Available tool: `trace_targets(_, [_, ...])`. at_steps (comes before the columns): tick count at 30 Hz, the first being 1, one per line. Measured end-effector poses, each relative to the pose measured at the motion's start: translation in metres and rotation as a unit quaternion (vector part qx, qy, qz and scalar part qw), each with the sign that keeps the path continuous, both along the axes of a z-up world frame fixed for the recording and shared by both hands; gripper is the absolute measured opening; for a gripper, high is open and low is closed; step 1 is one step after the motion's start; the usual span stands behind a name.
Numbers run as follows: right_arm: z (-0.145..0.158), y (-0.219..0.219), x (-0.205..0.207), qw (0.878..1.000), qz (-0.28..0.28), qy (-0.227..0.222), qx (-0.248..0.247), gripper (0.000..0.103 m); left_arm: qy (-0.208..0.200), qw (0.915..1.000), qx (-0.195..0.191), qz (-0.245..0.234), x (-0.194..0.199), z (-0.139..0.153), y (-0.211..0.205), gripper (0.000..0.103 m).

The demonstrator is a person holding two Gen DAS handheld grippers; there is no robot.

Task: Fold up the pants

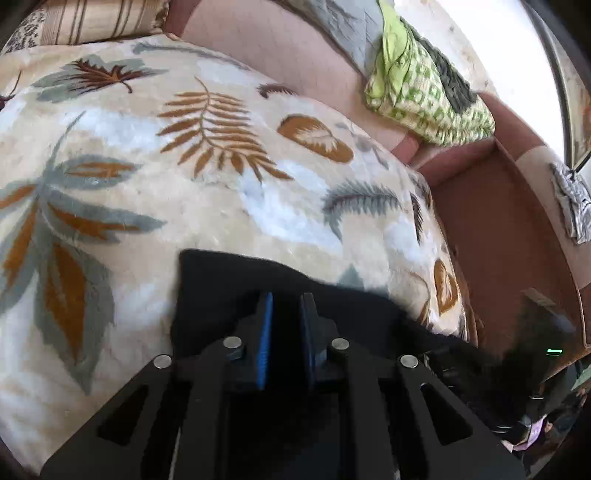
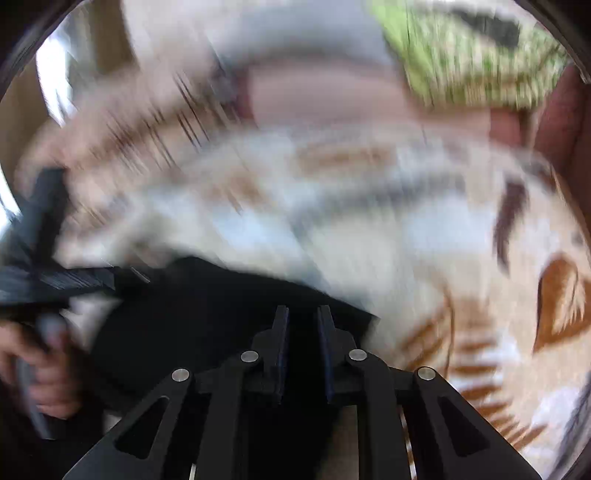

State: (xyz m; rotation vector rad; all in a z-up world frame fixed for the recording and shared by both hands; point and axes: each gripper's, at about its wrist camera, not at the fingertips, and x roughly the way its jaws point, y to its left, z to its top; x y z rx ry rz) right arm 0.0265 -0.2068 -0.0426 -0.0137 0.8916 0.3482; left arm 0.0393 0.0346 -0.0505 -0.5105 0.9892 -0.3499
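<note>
The black pants (image 1: 221,280) lie on a cream blanket with leaf prints (image 1: 184,166). In the left wrist view my left gripper (image 1: 287,299) sits over the pants, its blue-padded fingers close together with dark cloth between them. In the right wrist view, which is blurred by motion, the pants (image 2: 207,295) spread under my right gripper (image 2: 303,312), whose fingers stand narrowly apart with black fabric between them. The left gripper and the hand holding it (image 2: 40,354) show at the left edge.
A green patterned pillow (image 1: 424,92) lies at the back right on a pink sofa (image 1: 491,221). A striped cushion (image 1: 92,18) sits at the back left. The blanket's edge drops off to the right toward the sofa seat.
</note>
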Motion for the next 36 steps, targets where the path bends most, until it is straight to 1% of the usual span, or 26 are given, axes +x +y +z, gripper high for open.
trace_targets(2, [0.004, -0.001, -0.001, 1.0, -0.003, 0.002, 0.003, 0.011, -0.009, 0.9998, 0.018, -0.006, -0.003, 0.004, -0.004, 0.013])
trace_targets(3, [0.004, -0.001, -0.003, 1.0, -0.001, -0.001, 0.003, 0.011, -0.012, 0.9997, 0.021, -0.007, -0.003, 0.004, -0.004, 0.013])
trace_targets(5, [0.01, -0.01, -0.01, 0.999, -0.009, -0.01, 0.03, 0.012, -0.02, 0.9998, 0.001, -0.002, -0.007, 0.007, 0.002, 0.012])
trace_targets(7, [0.023, -0.014, -0.024, 0.998, -0.01, -0.034, 0.049, 0.015, -0.042, 0.999, -0.012, 0.005, -0.017, 0.021, 0.008, 0.012])
trace_targets(8, [0.028, -0.014, -0.031, 0.998, -0.006, -0.043, 0.053, 0.02, -0.055, 0.9984, -0.01, 0.011, -0.023, 0.028, 0.01, 0.013])
trace_targets(9, [0.037, -0.014, -0.043, 0.996, 0.011, -0.054, 0.069, 0.019, -0.067, 0.9976, -0.007, 0.014, -0.032, 0.035, 0.011, 0.013])
trace_targets(10, [0.041, -0.012, -0.049, 0.995, 0.027, -0.055, 0.079, 0.019, -0.079, 0.9967, -0.003, 0.016, -0.044, 0.042, 0.01, 0.013])
trace_targets(11, [0.043, -0.008, -0.055, 0.995, 0.044, -0.054, 0.076, 0.018, -0.088, 0.996, -0.002, 0.013, -0.058, 0.045, 0.009, 0.013])
trace_targets(12, [0.04, -0.002, -0.062, 0.996, 0.054, -0.048, 0.053, 0.017, -0.088, 0.9961, 0.001, 0.008, -0.07, 0.043, 0.007, 0.013])
trace_targets(13, [0.03, 0.002, -0.064, 0.998, 0.057, -0.021, 0.023, 0.018, -0.076, 0.997, 0.009, 0.006, -0.076, 0.036, 0.005, 0.013])
trace_targets(14, [0.01, 0.006, -0.065, 0.998, 0.065, 0.027, -0.003, 0.018, -0.06, 0.9979, 0.023, 0.002, -0.078, 0.028, 0.0, 0.013])
trace_targets(15, [0.009, 0.002, -0.072, 0.998, 0.065, 0.008, 0.004, 0.018, -0.048, 0.9982, 0.037, -0.003, -0.077, 0.02, -0.004, 0.013])
trace_targets(16, [0.012, 0.001, -0.073, 0.998, 0.065, 0.008, 0.005, 0.018, -0.049, 0.9976, 0.049, -0.002, -0.075, 0.017, -0.006, 0.013])
trace_targets(18, [0.02, -0.006, -0.077, 0.998, 0.062, 0.011, 0.016, 0.018, -0.046, 0.9979, 0.045, 0.001, -0.071, 0.019, -0.006, 0.013])
trace_targets(21, [0.019, -0.018, -0.087, 0.998, 0.049, 0.029, 0.033, 0.018, -0.048, 0.9982, 0.036, 0.002, -0.072, 0.018, -0.004, 0.013])
trace_targets(23, [0.021, -0.024, -0.097, 0.998, 0.042, 0.036, 0.029, 0.019, -0.049, 0.9984, 0.029, 0.003, -0.074, 0.017, -0.002, 0.013])
trace_targets(25, [0.023, -0.033, -0.102, 0.998, 0.026, 0.037, 0.04, 0.022, -0.049, 0.9984, 0.025, 0.006, -0.075, 0.017, -0.001, 0.015])
trace_targets(26, [0.028, -0.039, -0.104, 0.998, 0.015, 0.026, 0.053, 0.022, -0.051, 0.9984, 0.023, 0.006, -0.076, 0.018, -0.002, 0.017])
trace_targets(27, [0.032, -0.043, -0.107, 0.998, 0.013, 0.014, 0.063, 0.022, -0.053, 0.9983, 0.024, 0.004, -0.076, 0.018, -0.003, 0.02])
trace_targets(29, [0.048, -0.044, -0.107, 0.996, 0.015, -0.022, 0.088, 0.022, -0.059, 0.9979, 0.026, -0.001, -0.077, 0.02, -0.006, 0.026])
trace_targets(31, [0.059, -0.032, -0.106, 0.994, 0.03, -0.054, 0.089, 0.025, -0.063, 0.9975, 0.032, -0.003, -0.078, 0.021, -0.009, 0.031])
trace_targets(32, [0.058, -0.023, -0.105, 0.994, 0.037, -0.059, 0.081, 0.027, -0.066, 0.9972, 0.036, -0.004, -0.078, 0.022, -0.012, 0.034])
trace_targets(33, [0.053, -0.016, -0.103, 0.995, 0.043, -0.05, 0.074, 0.028, -0.068, 0.9968, 0.041, -0.006, -0.078, 0.023, -0.014, 0.038])
trace_targets(35, [0.024, 0.002, -0.092, 0.998, 0.057, 0.018, 0.032, 0.031, -0.075, 0.9955, 0.057, -0.011, -0.08, 0.025, -0.02, 0.043])
trace_targets(36, [0.01, 0.009, -0.091, 0.997, 0.064, 0.04, 0.008, 0.032, -0.078, 0.9948, 0.063, -0.014, -0.081, 0.026, -0.024, 0.047])
